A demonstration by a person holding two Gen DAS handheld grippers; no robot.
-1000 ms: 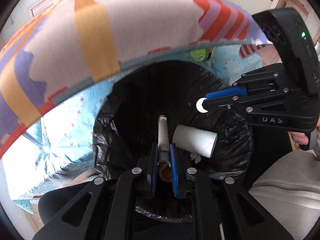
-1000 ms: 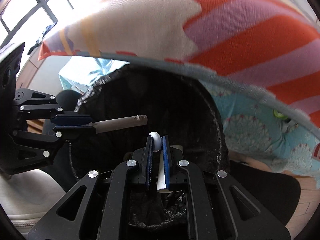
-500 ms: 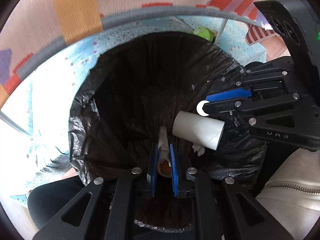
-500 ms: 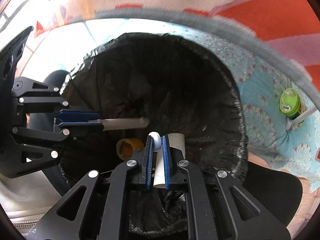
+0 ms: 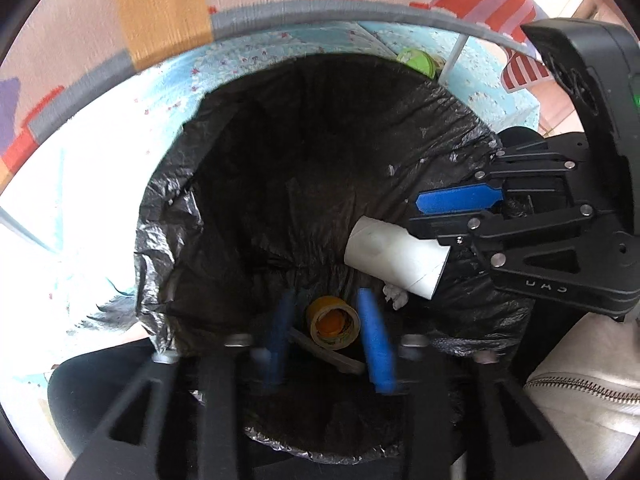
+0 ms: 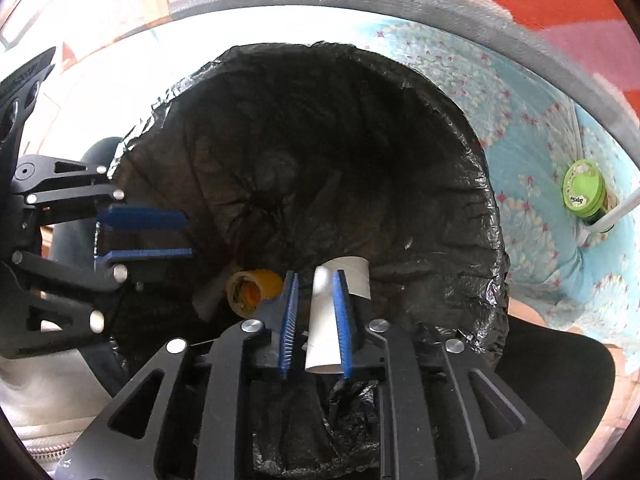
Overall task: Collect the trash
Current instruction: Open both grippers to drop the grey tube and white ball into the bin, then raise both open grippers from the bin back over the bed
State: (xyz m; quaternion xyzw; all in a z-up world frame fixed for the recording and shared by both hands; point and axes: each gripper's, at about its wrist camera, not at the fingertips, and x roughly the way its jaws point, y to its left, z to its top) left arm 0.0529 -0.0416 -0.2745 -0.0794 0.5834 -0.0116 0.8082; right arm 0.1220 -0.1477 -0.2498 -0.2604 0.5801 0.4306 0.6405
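Observation:
Both grippers hang over a bin lined with a black bag point(image 5: 224, 184), also seen in the right wrist view point(image 6: 440, 128). My left gripper point(image 5: 326, 320) is open and empty, its blue fingers blurred; it shows in the right wrist view point(image 6: 160, 236). Below it lie a yellow tape roll point(image 5: 332, 322), seen in the right wrist view too point(image 6: 256, 290), and a grey stick point(image 5: 328, 352). My right gripper point(image 6: 316, 312) has opened; a white paper tube point(image 6: 324, 328) still sits between its fingers. In the left wrist view the tube point(image 5: 394, 256) hangs under that gripper point(image 5: 456, 216).
A striped cloth edge with grey trim point(image 5: 320, 8) hangs above the bin. A green-lidded jar point(image 6: 584, 190) stands on a light blue flowered mat point(image 6: 540, 152) to the right. A white zipped bag point(image 5: 580, 396) lies at lower right.
My left gripper has opened and the grey stick has dropped into the bag beside the tape roll. My right gripper's fingers have spread apart around the white tube. Both moved further over the bin.

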